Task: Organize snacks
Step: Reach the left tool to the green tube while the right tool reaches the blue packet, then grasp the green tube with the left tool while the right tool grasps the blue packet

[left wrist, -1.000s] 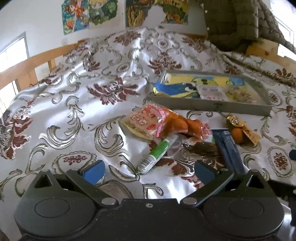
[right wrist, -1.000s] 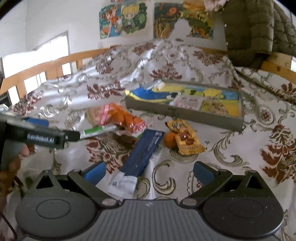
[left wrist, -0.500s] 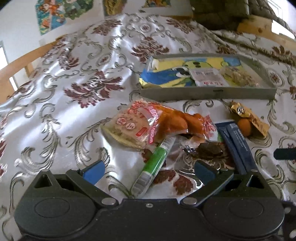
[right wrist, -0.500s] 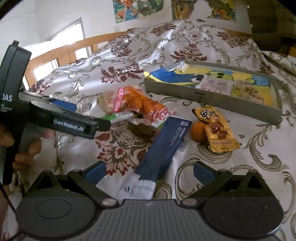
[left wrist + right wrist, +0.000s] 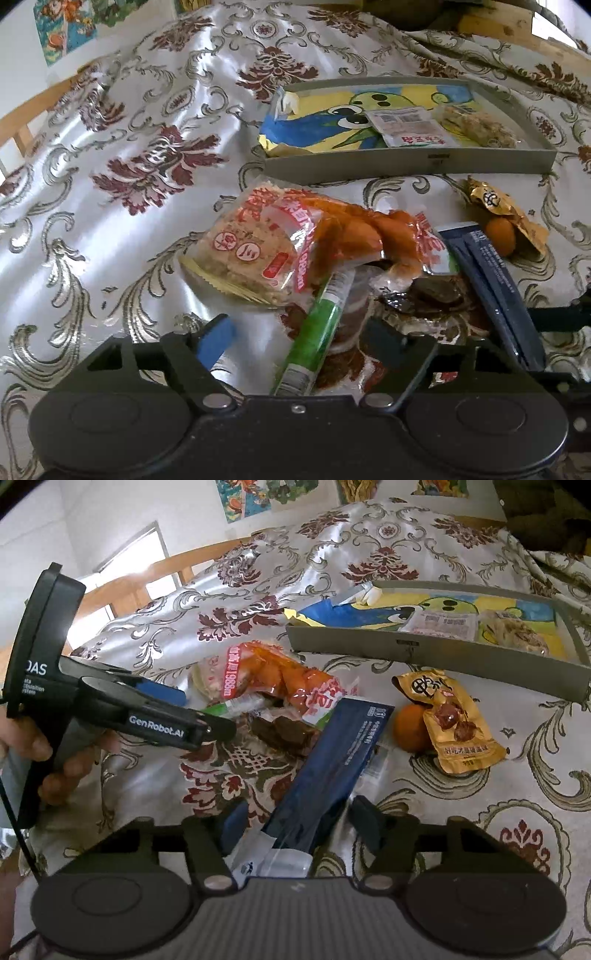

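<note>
Both of my tools have dropped closer: left hand-held gripper [image 5: 295,338] closing around the green tube [image 5: 314,332], right hand-held gripper [image 5: 297,821] closing around the blue packet [image 5: 328,753], neither pinched yet. Next I'd clamp, lift toward the tray [image 5: 424,653].

A bed [image 5: 122,206] under a shiny floral cover carries a grey tray [image 5: 406,162] at twelve o'clock. Toward six lie a rice-cake packet [image 5: 243,254], green tube [image 5: 314,339], navy pouch [image 5: 332,753], and at three an orange [image 5: 408,727] beside a golden packet [image 5: 458,731].
</note>
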A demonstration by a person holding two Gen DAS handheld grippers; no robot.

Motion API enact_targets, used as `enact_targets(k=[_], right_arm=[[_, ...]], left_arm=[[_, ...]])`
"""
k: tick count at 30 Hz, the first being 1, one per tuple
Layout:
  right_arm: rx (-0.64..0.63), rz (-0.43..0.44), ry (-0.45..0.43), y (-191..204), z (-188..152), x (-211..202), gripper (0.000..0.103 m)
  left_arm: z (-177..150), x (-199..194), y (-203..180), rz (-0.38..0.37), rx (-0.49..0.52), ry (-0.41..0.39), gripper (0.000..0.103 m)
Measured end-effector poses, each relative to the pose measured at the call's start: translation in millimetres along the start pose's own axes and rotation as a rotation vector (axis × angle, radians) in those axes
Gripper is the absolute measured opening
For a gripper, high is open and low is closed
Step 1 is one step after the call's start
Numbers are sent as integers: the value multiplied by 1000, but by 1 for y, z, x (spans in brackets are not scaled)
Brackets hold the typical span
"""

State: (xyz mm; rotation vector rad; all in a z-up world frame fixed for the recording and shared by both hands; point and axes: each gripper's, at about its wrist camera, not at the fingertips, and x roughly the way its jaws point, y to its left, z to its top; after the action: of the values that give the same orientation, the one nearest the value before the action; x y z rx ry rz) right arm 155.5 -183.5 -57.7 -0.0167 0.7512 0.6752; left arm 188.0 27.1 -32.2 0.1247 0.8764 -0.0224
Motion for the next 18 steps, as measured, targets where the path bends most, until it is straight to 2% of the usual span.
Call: enact_targets(k=[3,5,11,14,18], right_arm=[[31,12,7,-3,1,-1,53],[45,24,11,-4,2,-2,51],[40,35,10,-3,3,-2,49],[34,24,12,-3,3,1,54],[2,2,13,1,5,10,62]], left_arm=[[-1,-2,-4,-25,23,-5,63],[-2,-3,-6,-63,15,7,45],[-5,-7,-8,-96,-16,19,35],[-7,-8,-4,-126,-32,26,33],[-7,-3,-9,-108,-7,30,34]])
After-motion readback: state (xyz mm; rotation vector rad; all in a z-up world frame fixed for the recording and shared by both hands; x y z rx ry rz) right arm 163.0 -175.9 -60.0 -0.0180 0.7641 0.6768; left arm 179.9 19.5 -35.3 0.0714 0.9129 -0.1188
